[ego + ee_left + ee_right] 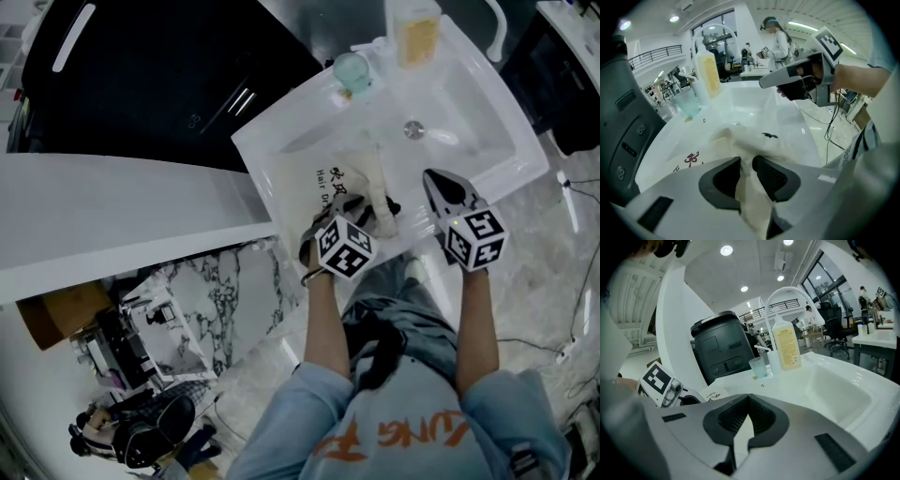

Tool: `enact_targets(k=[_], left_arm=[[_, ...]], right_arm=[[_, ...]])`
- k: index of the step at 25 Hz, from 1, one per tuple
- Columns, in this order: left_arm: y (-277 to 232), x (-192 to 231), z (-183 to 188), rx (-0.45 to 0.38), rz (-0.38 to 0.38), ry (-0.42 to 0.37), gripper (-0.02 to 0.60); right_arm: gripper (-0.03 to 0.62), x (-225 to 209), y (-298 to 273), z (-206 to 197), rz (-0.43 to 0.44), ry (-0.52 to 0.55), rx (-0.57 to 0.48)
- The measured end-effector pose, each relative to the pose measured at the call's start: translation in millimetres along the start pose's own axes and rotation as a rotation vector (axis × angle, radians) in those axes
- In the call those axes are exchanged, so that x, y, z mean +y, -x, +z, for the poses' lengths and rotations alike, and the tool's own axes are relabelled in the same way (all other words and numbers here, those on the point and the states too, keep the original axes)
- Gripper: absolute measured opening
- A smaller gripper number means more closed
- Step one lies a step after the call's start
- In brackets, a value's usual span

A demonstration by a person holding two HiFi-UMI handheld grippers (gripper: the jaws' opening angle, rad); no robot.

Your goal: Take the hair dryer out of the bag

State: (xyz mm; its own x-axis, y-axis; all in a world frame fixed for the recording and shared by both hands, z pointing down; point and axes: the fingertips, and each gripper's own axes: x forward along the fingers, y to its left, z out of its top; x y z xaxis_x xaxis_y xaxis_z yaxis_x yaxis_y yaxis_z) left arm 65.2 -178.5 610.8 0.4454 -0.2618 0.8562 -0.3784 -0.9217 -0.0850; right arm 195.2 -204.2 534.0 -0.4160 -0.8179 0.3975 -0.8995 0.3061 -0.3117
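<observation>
A cream cloth bag (349, 180) with dark print lies crumpled on the left ledge of the white sink (487, 112). No hair dryer shows; what the bag holds is hidden. My left gripper (364, 212) points down into the bag's near end. In the left gripper view a fold of the bag (754, 140) runs between the jaws of my left gripper (746, 165), which stand apart, and the pads do not press on it. A small black bit (769, 135) lies on the cloth. My right gripper (437, 180) hovers over the basin's near edge, shut and empty (749, 398).
A yellow soap bottle (417, 33) and a pale green cup (353, 70) stand at the sink's back rim, beside the arched tap (787, 291). A black appliance (141, 75) stands to the left. The drain (413, 129) sits mid-basin. A white counter (112, 216) runs along the left.
</observation>
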Motion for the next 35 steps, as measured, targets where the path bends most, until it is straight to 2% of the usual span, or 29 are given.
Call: enact_targets(k=[2, 4, 7, 10, 15, 21, 23, 26, 28, 31, 35], left_arm=[[-5.4, 0.1, 1.2, 0.012, 0.018, -0.026, 0.103], [-7.2, 2.6, 2.3, 0.019, 0.041, -0.037, 0.052], [-0.1, 4.9, 7.2, -0.014, 0.049, -0.027, 0.014], [10.3, 8.4, 10.4, -0.078, 0.050, 0.028, 0.012], [42.0, 20.1, 16.8, -0.243, 0.056, 0.193, 0.011], [76.1, 35.3, 13.1, -0.357, 0.114, 0.275, 0.011], [82.0, 35.9, 8.9, -0.377, 0.124, 0.293, 0.011], [87.5, 35.4, 4.6, -0.396, 0.131, 0.314, 0.011], [89.9, 36.8, 3.4, -0.406, 0.137, 0.324, 0.011], [92.6, 40.2, -0.9, -0.415, 0.143, 0.341, 0.011], [95.1, 41.6, -3.6, -0.431, 0.138, 0.359, 0.012]], right_arm=[[-0.002, -2.3, 0.0, -1.4, -0.002, -0.007, 0.001], [-0.002, -4.1, -0.7, -2.2, -0.001, -0.011, 0.002], [-0.002, -7.4, -1.5, -1.6, 0.000, -0.019, 0.002], [-0.002, -7.2, -4.4, 0.5, 0.009, -0.021, 0.003], [-0.002, 6.0, -14.1, -1.4, 0.056, 0.016, 0.028], [0.000, 27.1, -30.6, -10.7, 0.129, 0.110, 0.097], [0.048, 35.9, -37.7, -17.4, 0.168, 0.149, 0.135], [0.078, 50.9, -50.9, -30.8, 0.230, 0.219, 0.205], [0.111, 63.5, -61.5, -40.4, 0.291, 0.253, 0.255], [0.195, 85.0, -76.8, -57.8, 0.398, 0.303, 0.348], [0.256, 102.4, -91.6, -79.2, 0.507, 0.364, 0.470]])
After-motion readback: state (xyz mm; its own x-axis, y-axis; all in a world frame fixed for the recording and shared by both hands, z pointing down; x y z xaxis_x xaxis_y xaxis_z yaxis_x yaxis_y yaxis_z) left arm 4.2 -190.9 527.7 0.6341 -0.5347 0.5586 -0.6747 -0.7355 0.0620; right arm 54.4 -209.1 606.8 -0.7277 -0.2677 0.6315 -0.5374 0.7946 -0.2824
